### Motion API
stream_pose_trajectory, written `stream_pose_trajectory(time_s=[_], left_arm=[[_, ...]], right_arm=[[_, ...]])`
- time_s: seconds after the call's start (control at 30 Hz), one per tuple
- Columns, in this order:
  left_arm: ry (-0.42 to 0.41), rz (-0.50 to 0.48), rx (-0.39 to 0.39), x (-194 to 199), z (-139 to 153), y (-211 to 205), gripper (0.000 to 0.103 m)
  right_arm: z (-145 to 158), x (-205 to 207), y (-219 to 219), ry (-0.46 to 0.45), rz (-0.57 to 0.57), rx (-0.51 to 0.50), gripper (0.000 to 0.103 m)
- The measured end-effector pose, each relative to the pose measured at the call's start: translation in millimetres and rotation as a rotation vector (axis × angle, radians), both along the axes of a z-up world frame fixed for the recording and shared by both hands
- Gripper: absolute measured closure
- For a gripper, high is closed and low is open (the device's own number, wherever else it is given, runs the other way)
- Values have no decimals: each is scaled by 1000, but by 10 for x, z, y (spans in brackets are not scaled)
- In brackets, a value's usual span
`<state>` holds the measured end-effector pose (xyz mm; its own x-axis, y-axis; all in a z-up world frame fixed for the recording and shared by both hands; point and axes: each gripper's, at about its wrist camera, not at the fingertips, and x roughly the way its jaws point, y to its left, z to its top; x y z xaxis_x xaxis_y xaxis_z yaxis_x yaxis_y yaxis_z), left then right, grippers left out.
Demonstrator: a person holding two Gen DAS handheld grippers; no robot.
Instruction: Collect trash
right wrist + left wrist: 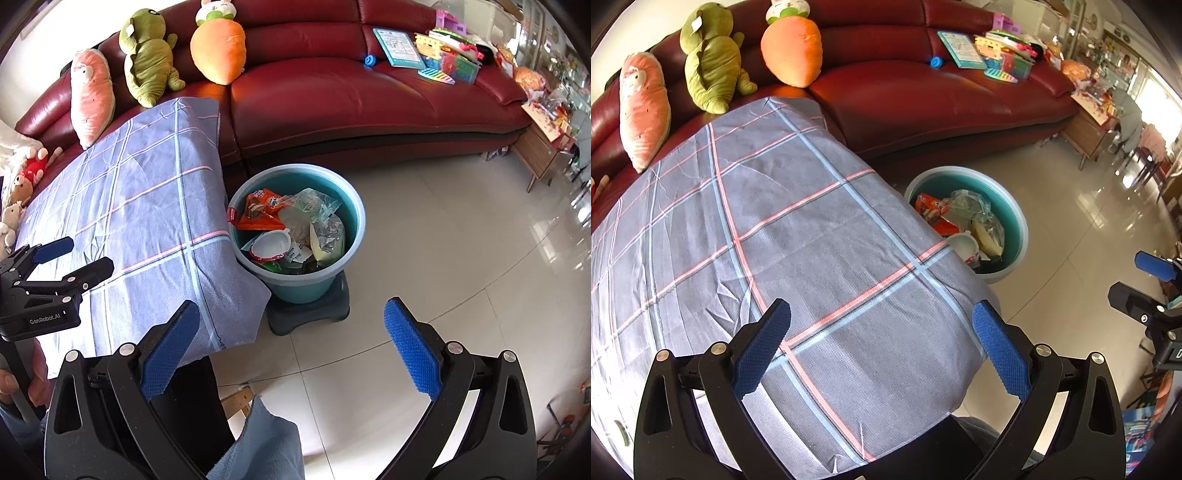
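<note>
1. Both claws, left claw point(881, 347) and right claw point(291, 347), hang spread apart and empty, blue pads textured.
2. The counter point(798, 236) wears wrinkled plaid cloth, bare of litter.
3. The round teal bucket point(354, 221) beside it holds the trash point(295, 229): crinkly wrappers, a white lid. Overfilling could spill wrappers onto glossy tiles.

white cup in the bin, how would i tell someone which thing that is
Find the teal bucket on the floor between the red sofa and the plaid-covered table. Among the crumpled wrappers inside, the white cup lies at the near-left: the only round, plain white item.
</note>
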<state>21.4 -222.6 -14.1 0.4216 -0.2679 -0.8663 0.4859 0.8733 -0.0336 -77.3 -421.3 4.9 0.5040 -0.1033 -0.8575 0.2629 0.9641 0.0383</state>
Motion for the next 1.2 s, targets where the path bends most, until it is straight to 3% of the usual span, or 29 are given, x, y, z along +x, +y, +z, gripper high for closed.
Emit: stream_pose_trajectory(time_s=[1.2], left_arm=[[11,71,14,216,-411,99,4]], right_arm=[[-305,349,30,42,10,-3,7]])
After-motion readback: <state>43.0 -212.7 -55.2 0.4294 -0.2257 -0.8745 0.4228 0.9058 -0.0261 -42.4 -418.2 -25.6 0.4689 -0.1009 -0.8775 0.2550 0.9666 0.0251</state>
